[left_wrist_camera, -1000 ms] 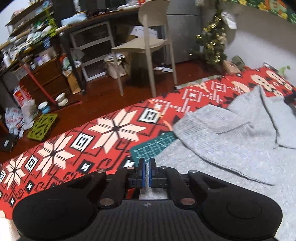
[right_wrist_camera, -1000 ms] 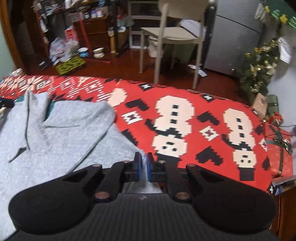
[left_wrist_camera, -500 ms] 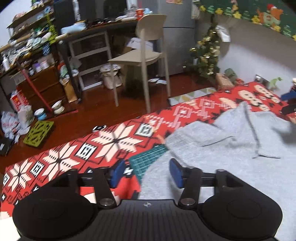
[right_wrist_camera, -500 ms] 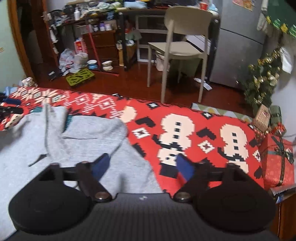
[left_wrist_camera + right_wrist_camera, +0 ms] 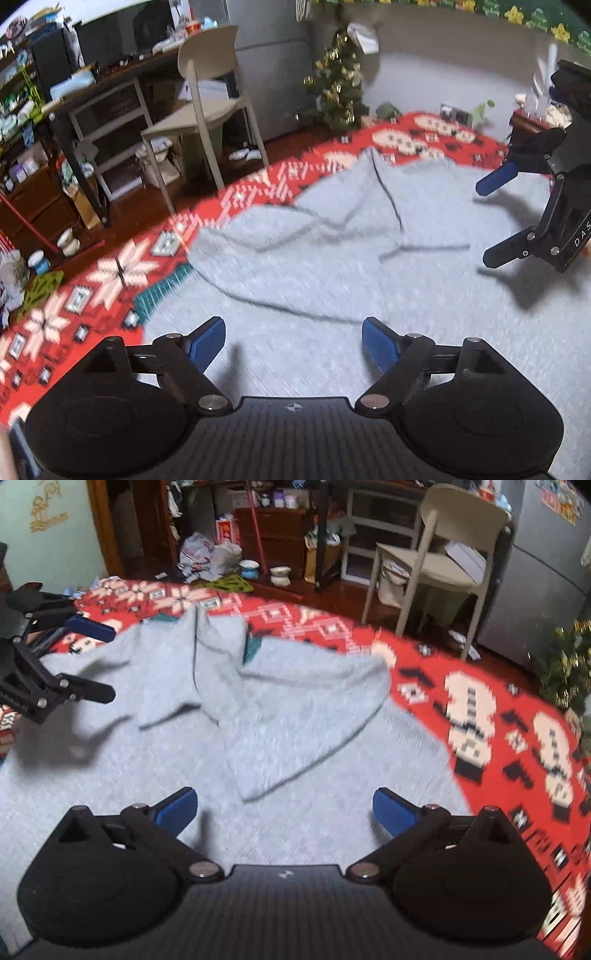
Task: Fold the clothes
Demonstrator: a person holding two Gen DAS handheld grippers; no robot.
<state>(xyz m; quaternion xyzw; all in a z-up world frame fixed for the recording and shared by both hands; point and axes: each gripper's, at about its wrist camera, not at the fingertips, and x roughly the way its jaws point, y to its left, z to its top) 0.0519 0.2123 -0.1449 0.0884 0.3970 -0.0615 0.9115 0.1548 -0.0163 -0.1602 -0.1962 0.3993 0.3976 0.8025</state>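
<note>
Grey knitted sweater (image 5: 332, 266) lies spread on the red patterned blanket (image 5: 110, 266), right under and ahead of both grippers. Left gripper (image 5: 293, 341) and right gripper (image 5: 282, 810) are opening wide, holding nothing. Its folded sleeves lie ahead, about equally near both.

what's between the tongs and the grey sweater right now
Nothing visible. Both the left tongs and the right tongs hang directly over the grey sweater, their jaws opening with nothing between them. Only bare knit lies below, spread on the red blanket.
</note>
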